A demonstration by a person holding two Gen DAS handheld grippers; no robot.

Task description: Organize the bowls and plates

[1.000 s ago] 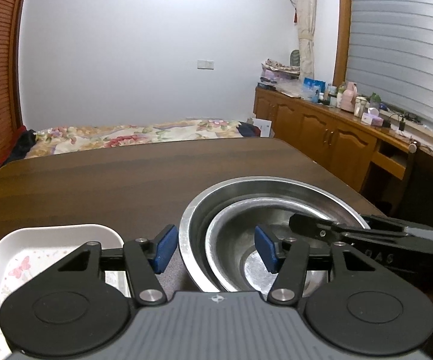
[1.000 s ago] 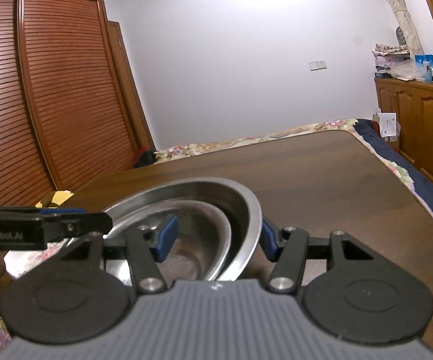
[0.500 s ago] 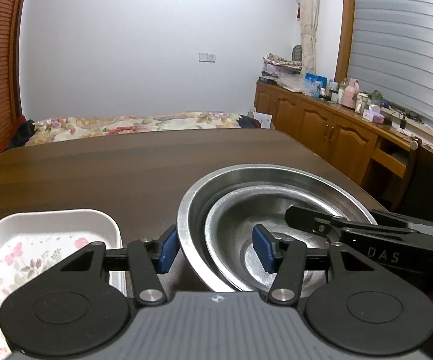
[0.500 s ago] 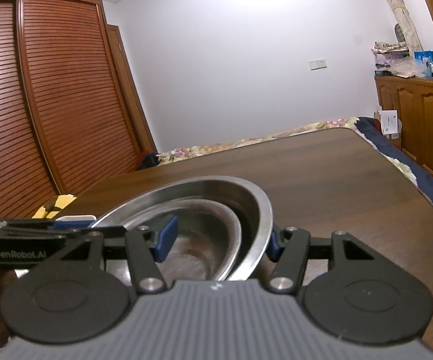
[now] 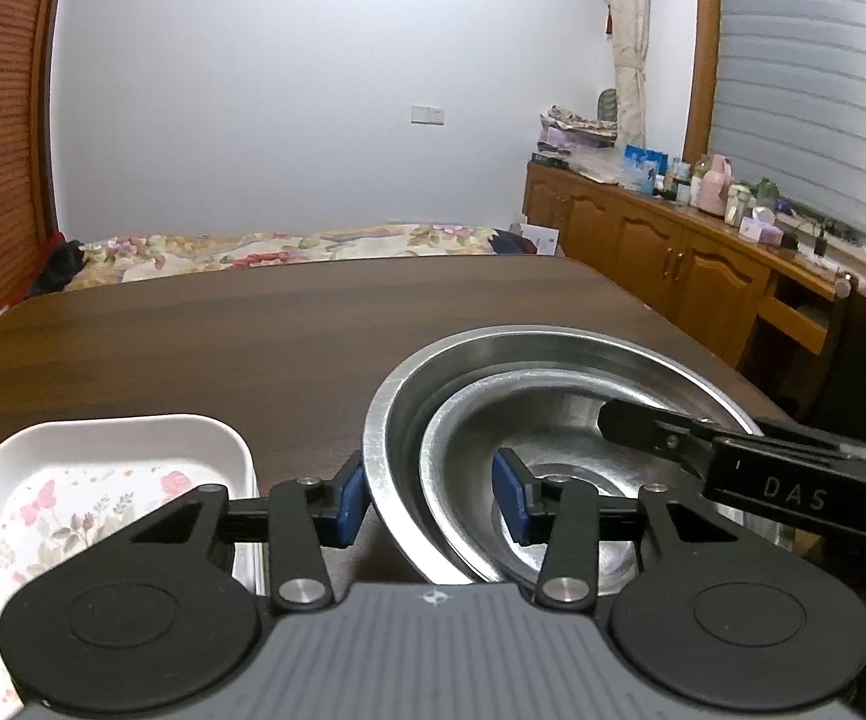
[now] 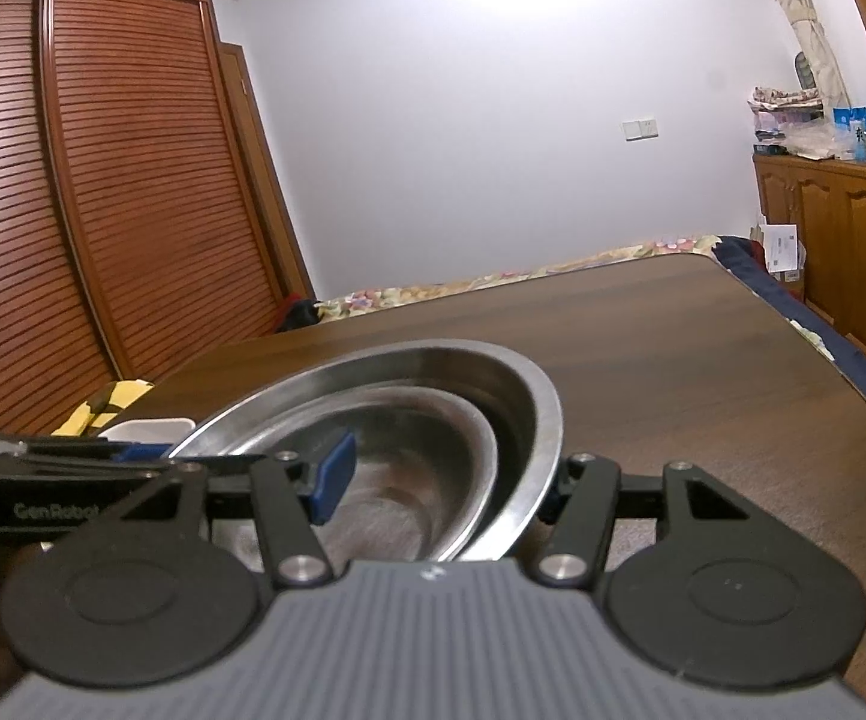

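- Grip geometry, left wrist view: the left gripper (image 5: 427, 504) sits at the bottom centre and straddles the near-left walls of two nested bowls. One blue pad is outside the large steel bowl (image 5: 553, 339) and the other is inside the small steel bowl (image 5: 559, 414).
- The jaws are closing with both walls between them. The inner pad is clear of the small bowl's wall, so nothing is clamped yet. This placement looks meant to pinch the pair as one stack.
- Both bowls sit at lower right on the dark wooden table (image 5: 253, 330), the small one nested off-centre toward the near side. Neither holds anything.
- A white rectangular plate (image 5: 133, 426) with a flower-and-butterfly print lies at lower left, just beside the large bowl, and is also empty.
- Right wrist view: the right gripper (image 6: 442, 489) straddles the opposite side of the same stack. Its left pad is inside the small bowl, and its right pad is mostly hidden behind the large bowl's rim.
- Its jaws are closing slightly, but the inner pad is well off the wall, so it is not gripping. My guess is a two-handed lift of the stack.
- The bowls fill the lower centre, and a corner of the white plate peeks out at the left edge.
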